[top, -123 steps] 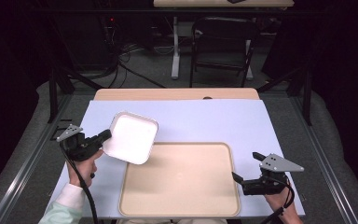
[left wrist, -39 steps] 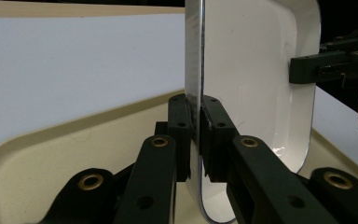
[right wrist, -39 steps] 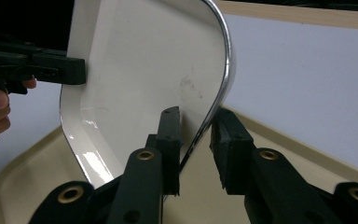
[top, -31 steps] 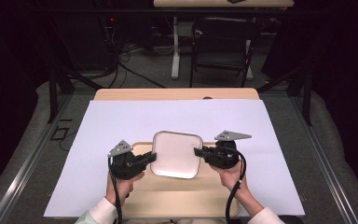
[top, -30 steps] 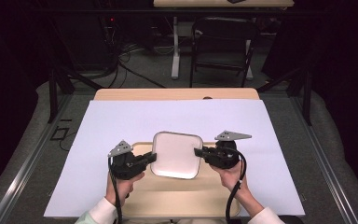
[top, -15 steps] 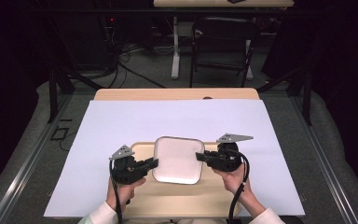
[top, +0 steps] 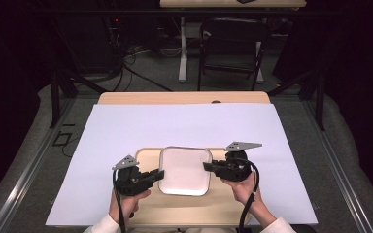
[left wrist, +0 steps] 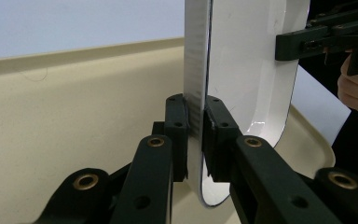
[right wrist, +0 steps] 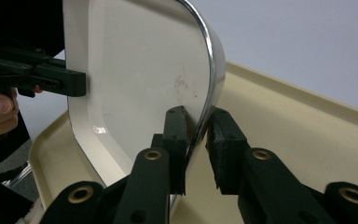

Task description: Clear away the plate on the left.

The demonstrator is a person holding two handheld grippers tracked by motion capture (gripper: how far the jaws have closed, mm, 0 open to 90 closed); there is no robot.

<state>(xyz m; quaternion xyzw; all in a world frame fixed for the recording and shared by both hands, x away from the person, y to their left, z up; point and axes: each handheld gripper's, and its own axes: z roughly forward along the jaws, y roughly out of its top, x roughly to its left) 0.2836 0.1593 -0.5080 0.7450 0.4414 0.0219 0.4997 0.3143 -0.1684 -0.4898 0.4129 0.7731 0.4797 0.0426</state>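
- The high view looks forward and down from above my side of the table (top: 126, 126), taking in both my claws from well off.
- The left gripper view rides on my left claw (left wrist: 196, 135), very near, looking along its jaws across the white plate (left wrist: 251, 70) toward my right claw (left wrist: 326, 39).
- The right gripper view rides on my right claw (right wrist: 196, 140), facing back at my left claw (right wrist: 32, 77).
- All three views share the plate and the beige tray (top: 145, 160) under it.

You have a wooden table (top: 184, 97) in front of you, and a large white sheet (top: 126, 131) covers almost all of it. A beige tray (top: 145, 160) lies on the sheet near your edge.
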